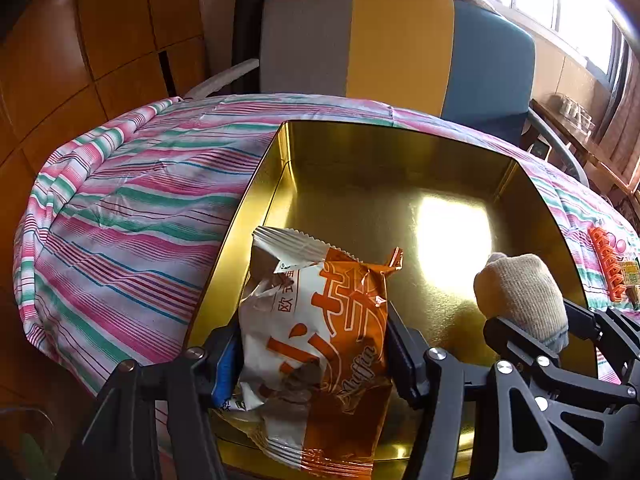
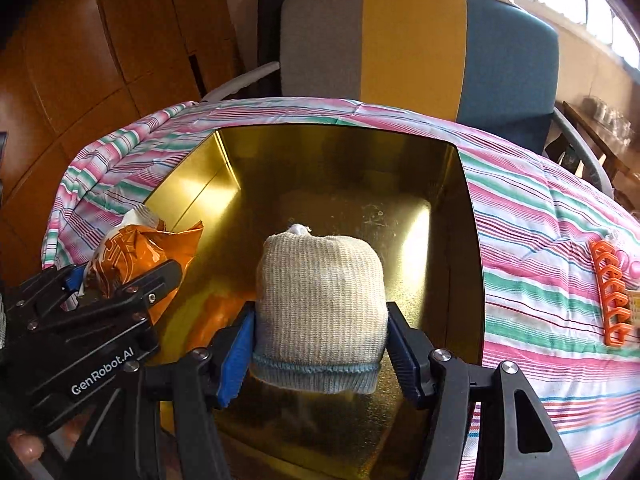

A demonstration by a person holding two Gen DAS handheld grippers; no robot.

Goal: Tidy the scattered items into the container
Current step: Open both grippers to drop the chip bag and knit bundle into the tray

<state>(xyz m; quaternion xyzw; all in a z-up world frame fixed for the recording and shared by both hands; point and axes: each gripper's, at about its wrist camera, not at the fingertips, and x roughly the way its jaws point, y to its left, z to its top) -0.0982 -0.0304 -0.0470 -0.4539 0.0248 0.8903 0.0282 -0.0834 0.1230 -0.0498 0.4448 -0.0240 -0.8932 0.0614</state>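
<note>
Sunlight from a window is falling across a surface draped in a pink, green and white striped cloth (image 1: 120, 208), with a grey, yellow and blue upholstered chair (image 1: 396, 44) standing behind it. At the centre is sitting a square, gold-coloured metal tin (image 1: 360, 168), its reflective floor looking bare of any items.

Both hand-held tools are hovering side by side over the tin's near edge. Left claw (image 1: 314, 340) is closing on an orange-and-white foil snack packet (image 1: 316, 336), gripping it across its width; the packet's long axis is running forward along the fingers, its crimped end pointing into the tin. Right claw (image 2: 320, 344) is clamping a rolled beige knitted sock with a pale blue cuff (image 2: 320, 292), the cuff nearest the camera and the rounded end pointing toward the tin's far wall.

Each item is hanging directly above the tin's interior, left packet over the left half, sock over the middle, so a release from either side would likely drop its load inside. Off to the right, an orange plastic clip strip (image 2: 610, 300) is lying on the cloth outside the tin, nearer the right claw.
</note>
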